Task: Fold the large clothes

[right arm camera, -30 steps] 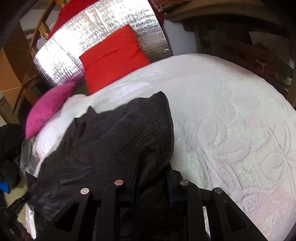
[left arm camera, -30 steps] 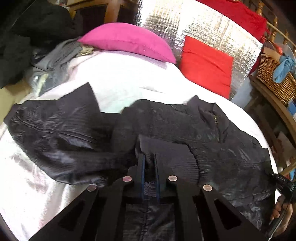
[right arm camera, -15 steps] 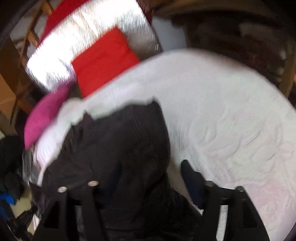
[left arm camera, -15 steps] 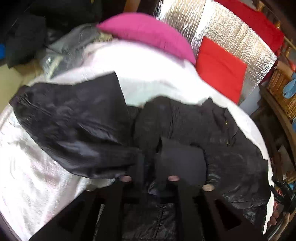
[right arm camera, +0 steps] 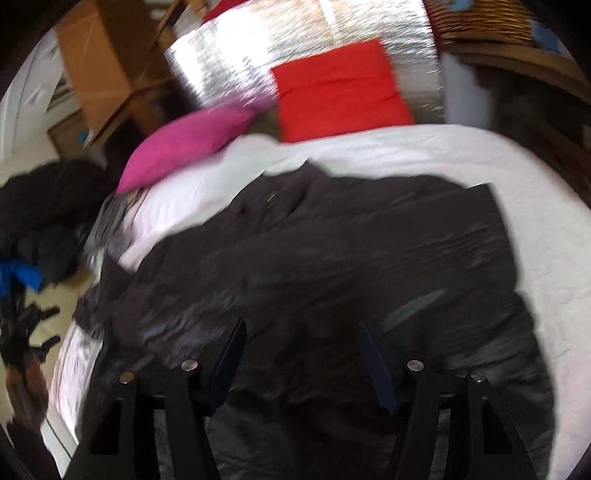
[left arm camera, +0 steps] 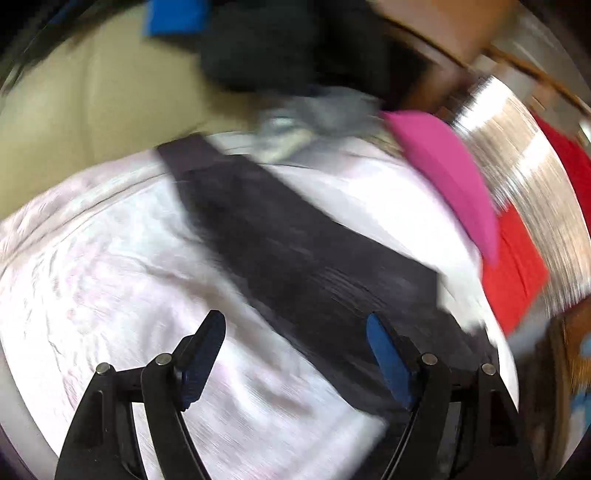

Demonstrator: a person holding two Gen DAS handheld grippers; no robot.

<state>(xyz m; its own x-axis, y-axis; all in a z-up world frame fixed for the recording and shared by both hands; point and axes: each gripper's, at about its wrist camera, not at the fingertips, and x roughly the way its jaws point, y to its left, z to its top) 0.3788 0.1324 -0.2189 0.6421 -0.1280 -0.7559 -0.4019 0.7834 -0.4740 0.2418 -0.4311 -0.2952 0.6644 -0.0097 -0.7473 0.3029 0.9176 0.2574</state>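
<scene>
A black jacket (right arm camera: 332,266) lies spread over the white bedcover (right arm camera: 480,158). Its long sleeve (left arm camera: 295,240) stretches diagonally across the bed in the left wrist view, which is blurred by motion. My left gripper (left arm camera: 295,332) hovers over the sleeve and bare cover; its jaws are opening and nothing sits between the blue pads (left arm camera: 388,358). My right gripper (right arm camera: 301,332) hangs above the jacket's body. Its jaws stand apart and are closing, with the dark cloth below them but not pinched.
A pink pillow (right arm camera: 184,144) and a red cushion (right arm camera: 340,88) lean at the head of the bed against a silver foil panel (right arm camera: 295,44). Dark and grey clothes (right arm camera: 48,206) pile at the left bedside. A wicker basket (right arm camera: 480,18) stands at the right.
Both grippers let go of the jacket folds they were pinching and opened. The left one swung left toward the outstretched sleeve; the right one shifted left over the jacket's body.
</scene>
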